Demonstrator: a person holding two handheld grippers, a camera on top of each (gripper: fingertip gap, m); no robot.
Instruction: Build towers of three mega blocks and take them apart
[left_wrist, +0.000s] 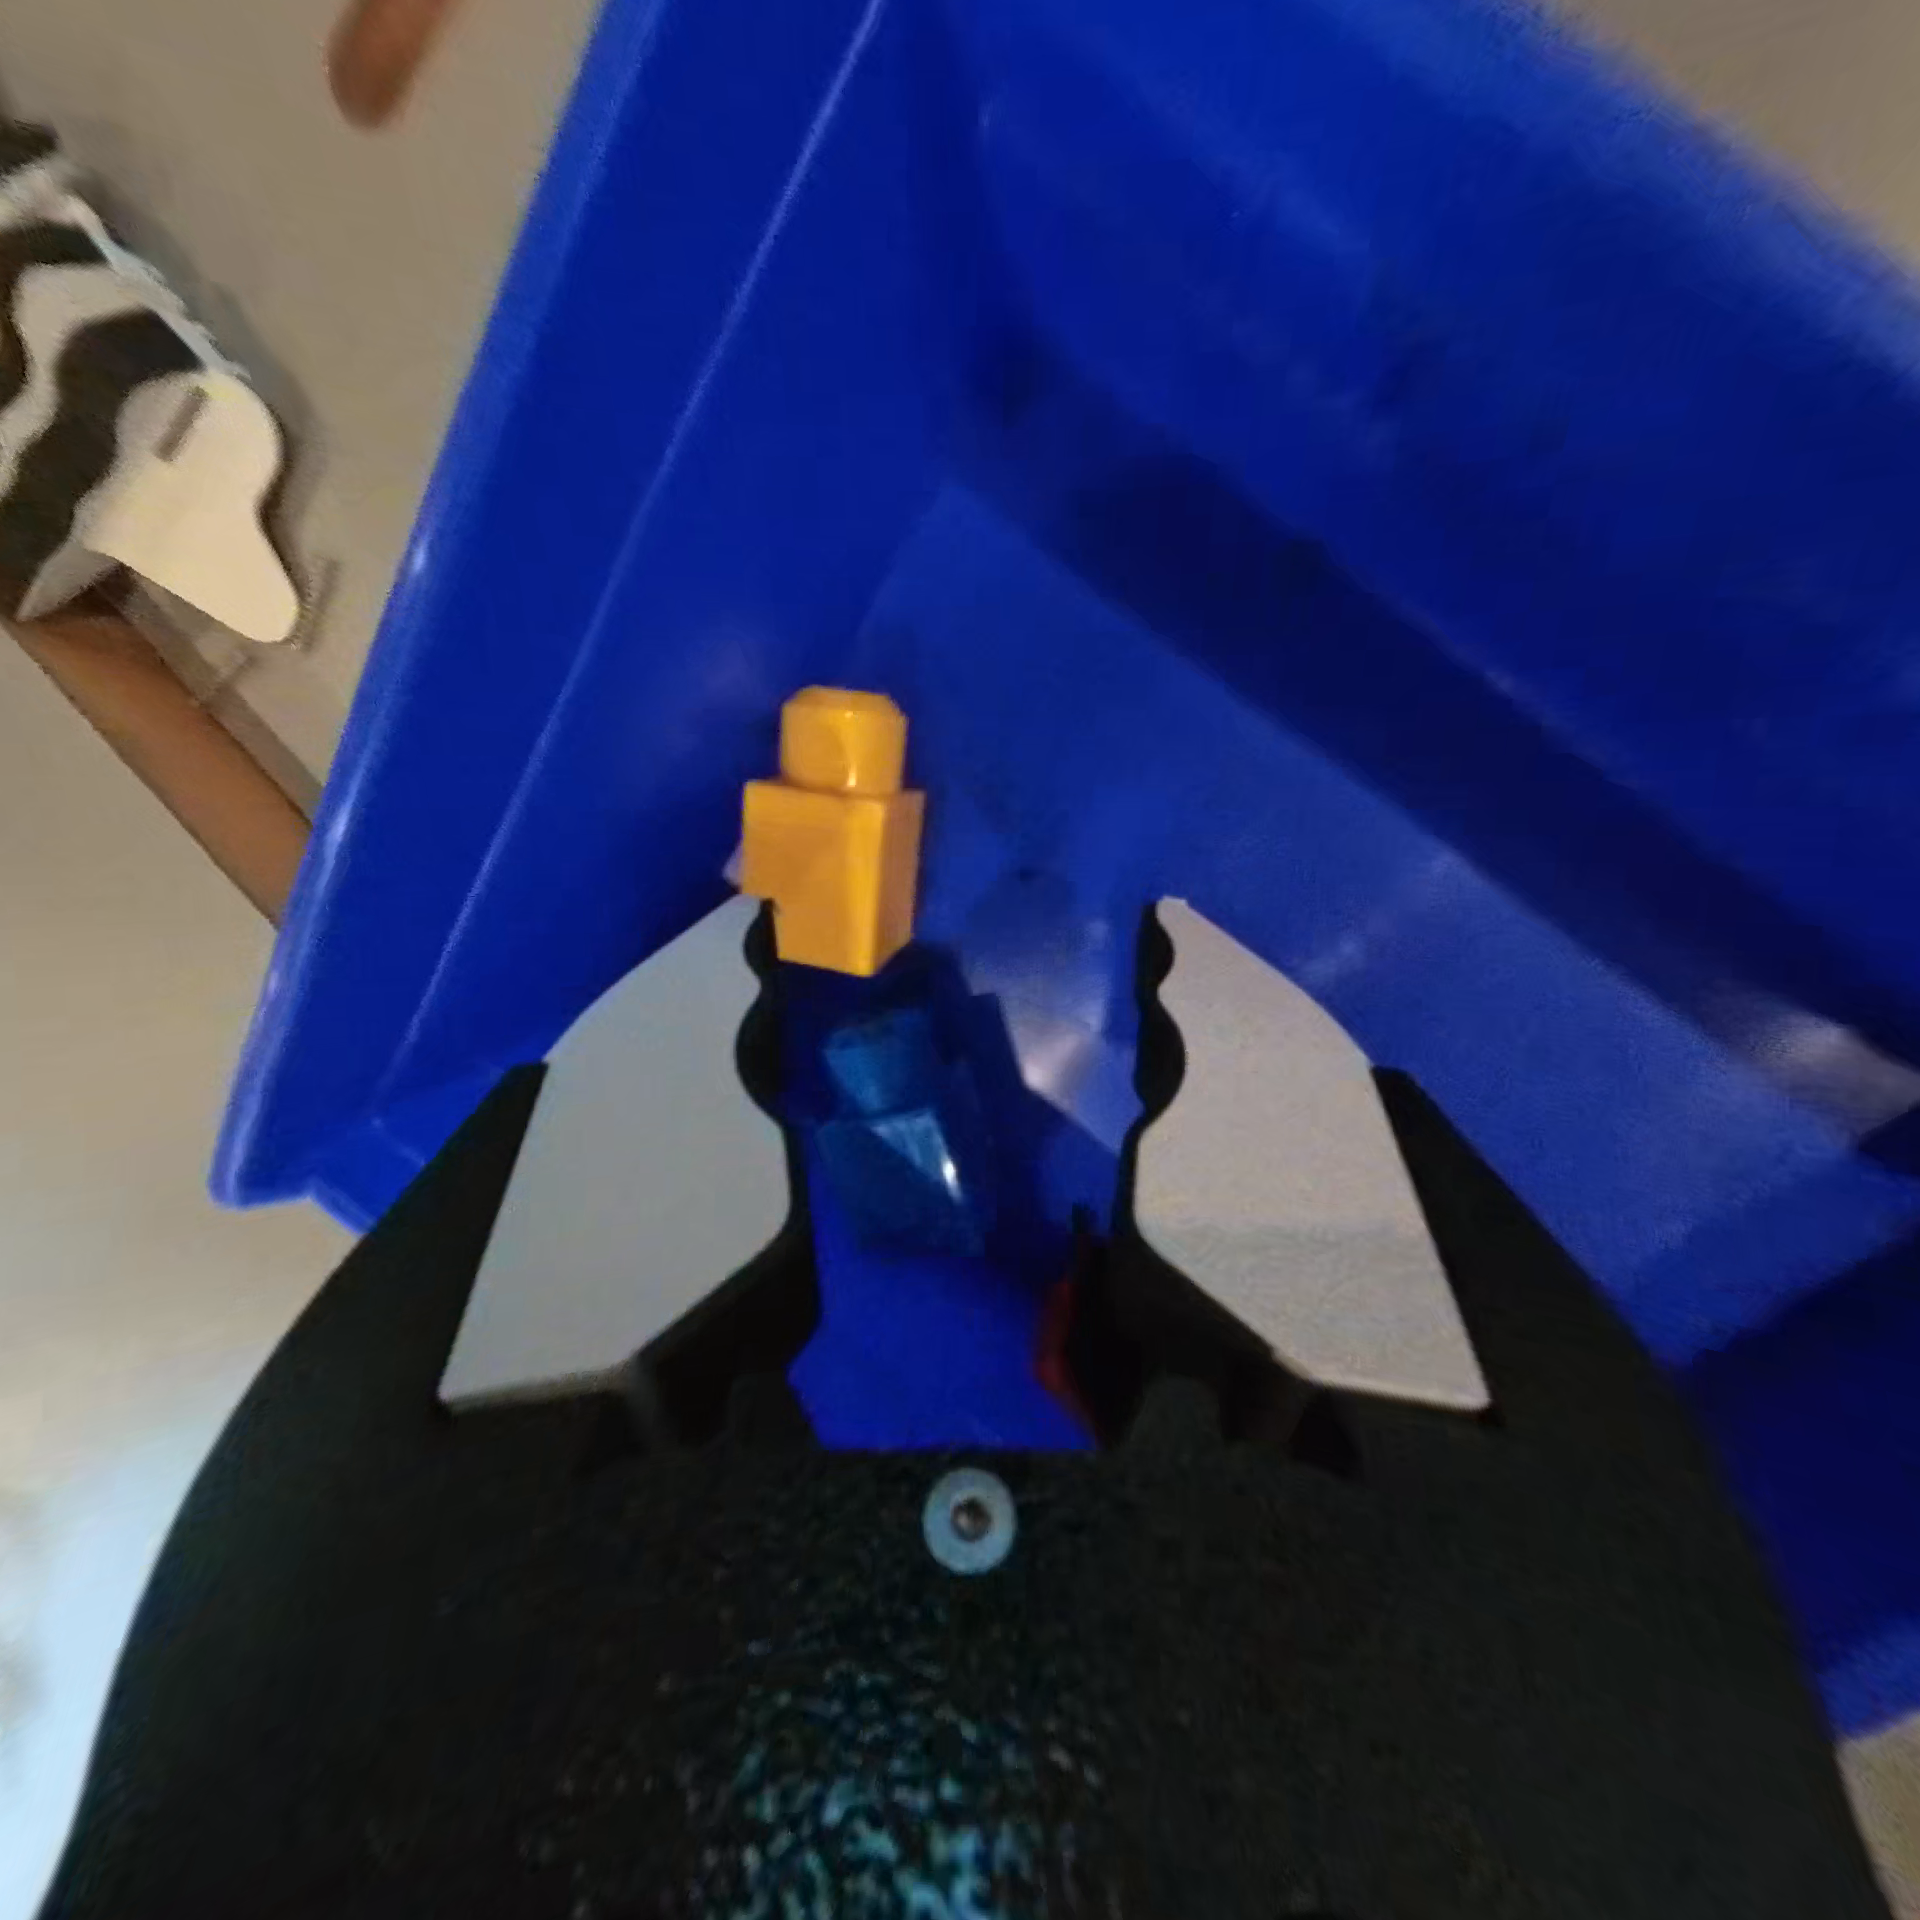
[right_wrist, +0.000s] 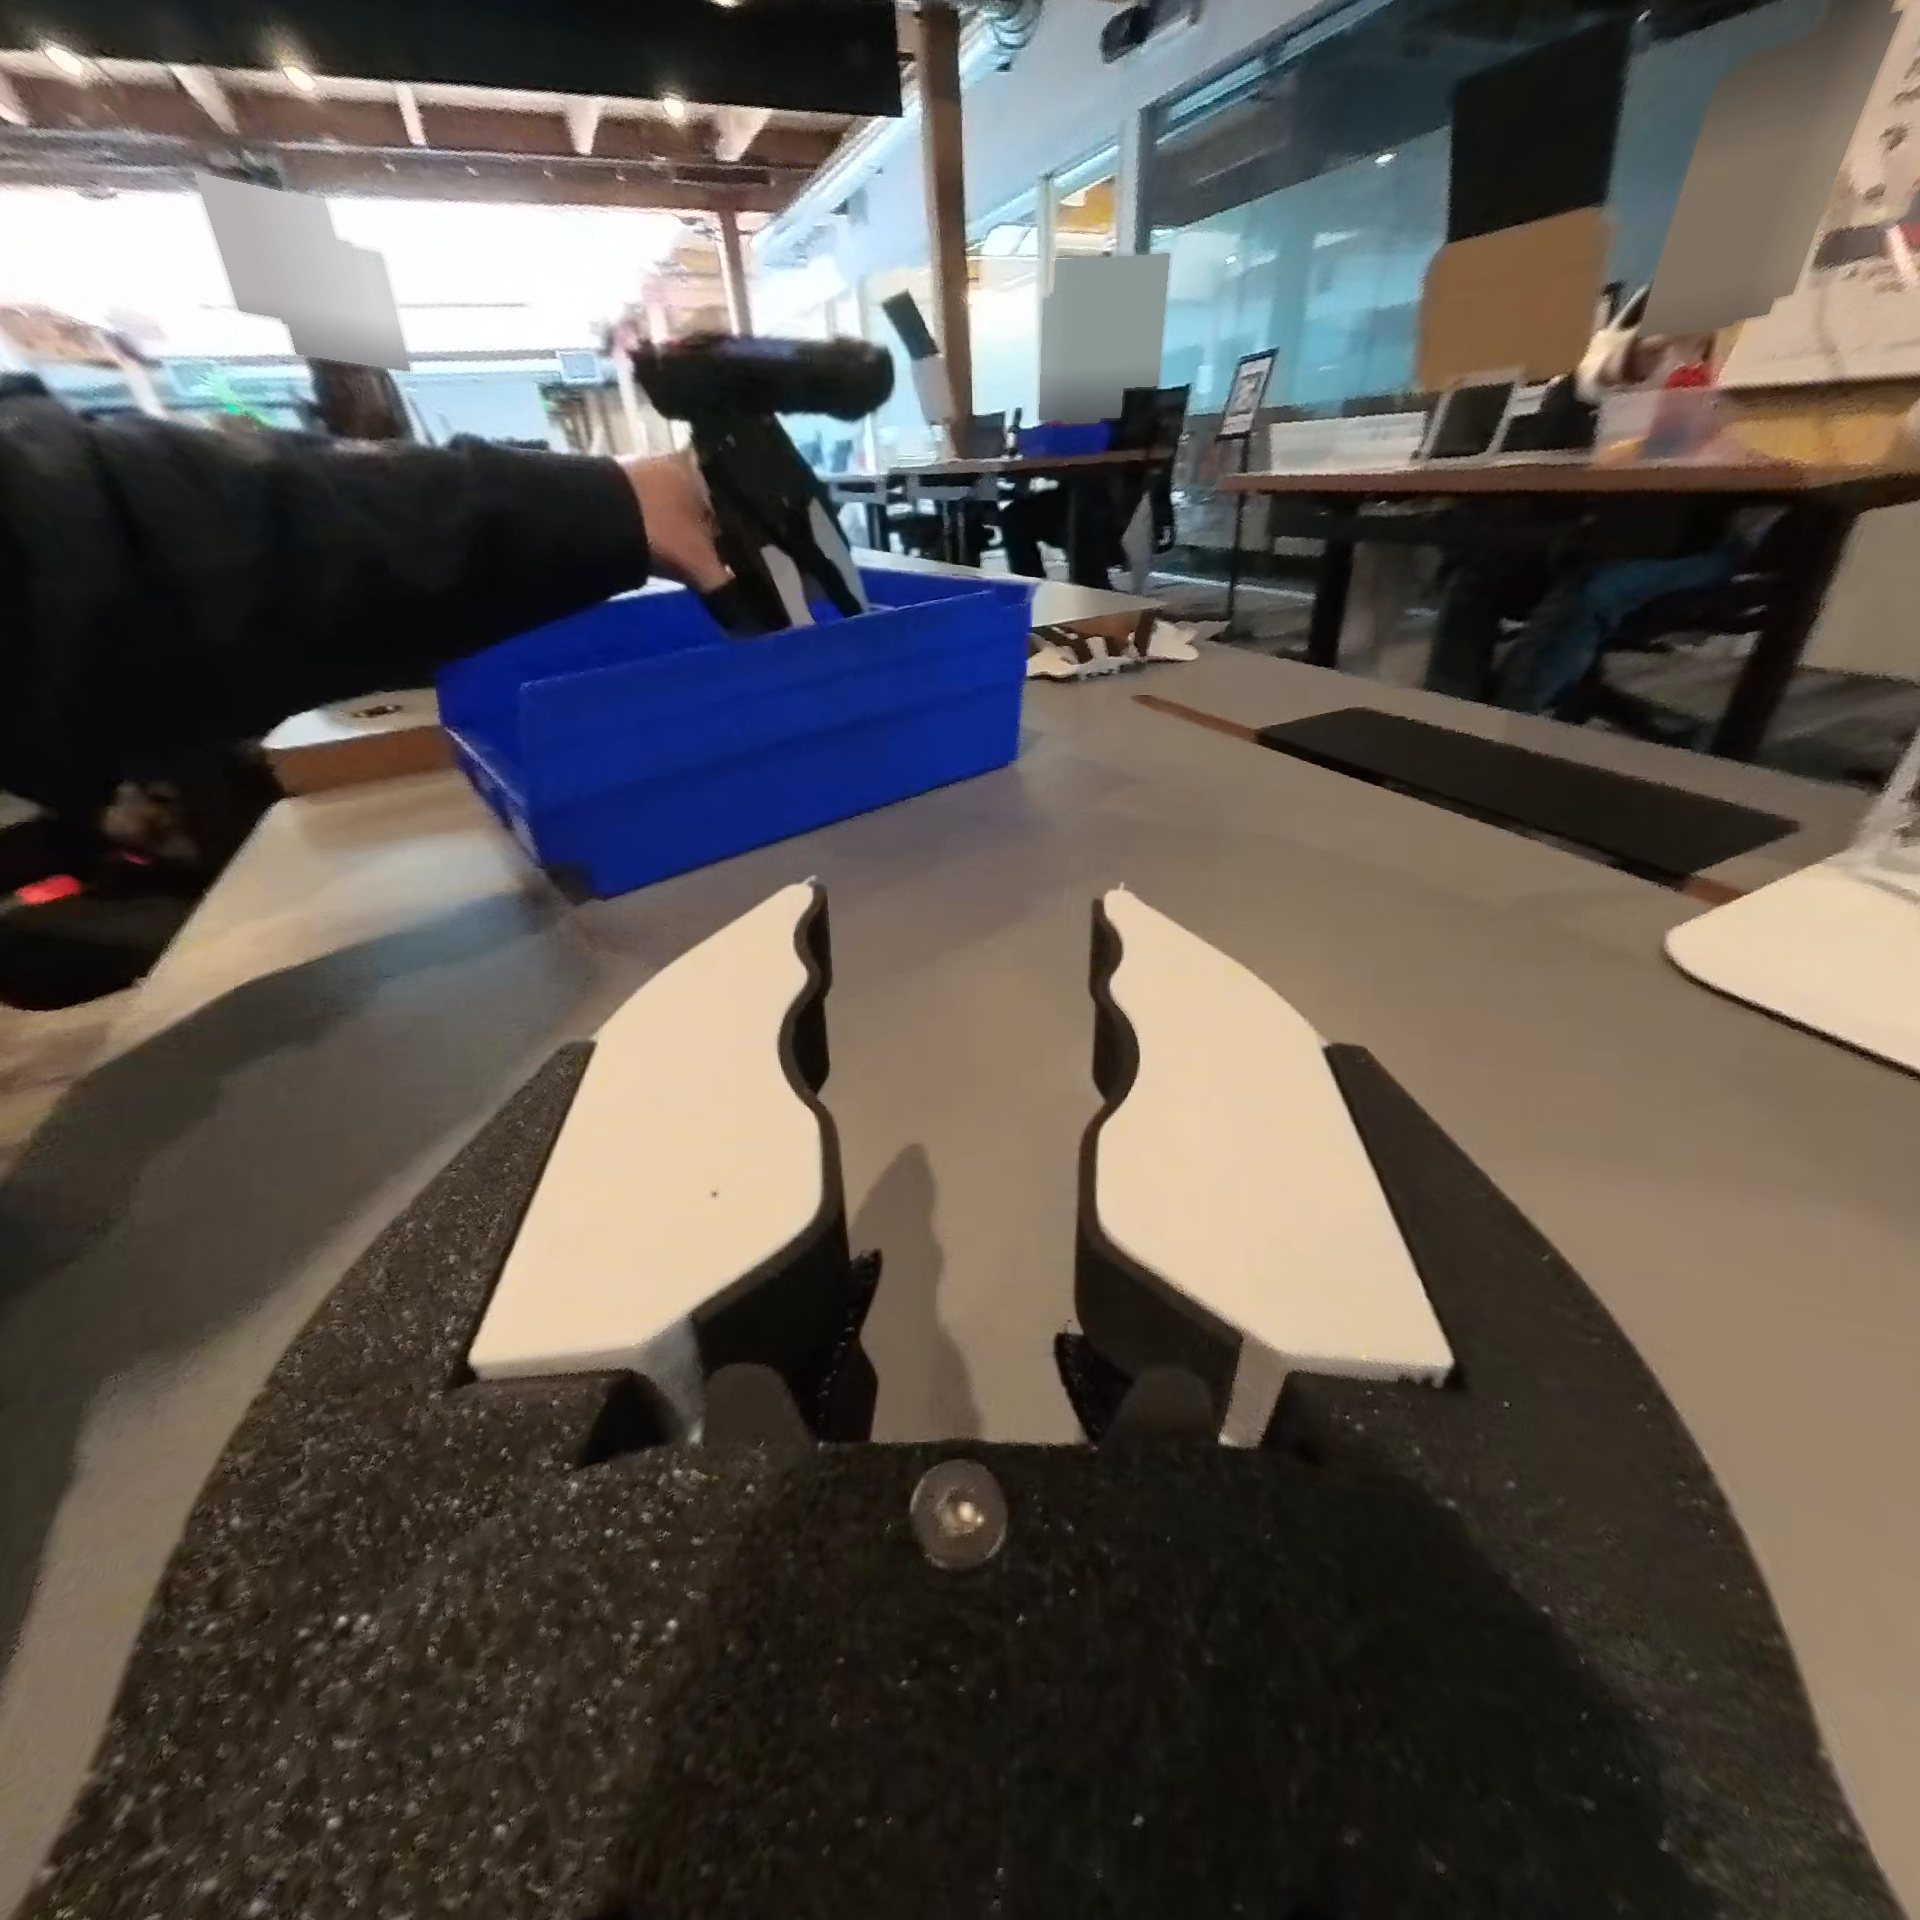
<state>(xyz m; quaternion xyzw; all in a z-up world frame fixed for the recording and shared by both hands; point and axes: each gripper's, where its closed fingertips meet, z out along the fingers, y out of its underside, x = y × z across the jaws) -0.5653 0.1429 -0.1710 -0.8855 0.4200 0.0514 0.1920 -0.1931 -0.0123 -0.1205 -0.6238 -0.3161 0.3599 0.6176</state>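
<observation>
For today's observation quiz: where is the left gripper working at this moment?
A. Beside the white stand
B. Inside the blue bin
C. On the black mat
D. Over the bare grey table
B: the left gripper dips into the blue bin, where the yellow block lies.

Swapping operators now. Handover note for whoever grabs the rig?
Left claw: open, reaching down into the blue bin, not gripping anything.
Right claw: open and empty, low over the grey table, in front of the bin.
Blocks: a yellow block lies in the bin just past the left fingertip; a blue block lies between the left fingers, untouched. A sliver of something red shows by the right finger; cannot tell what it is.
Done: no tower visible in either view.
Left: pick blocks, stack three, then take apart.
</observation>
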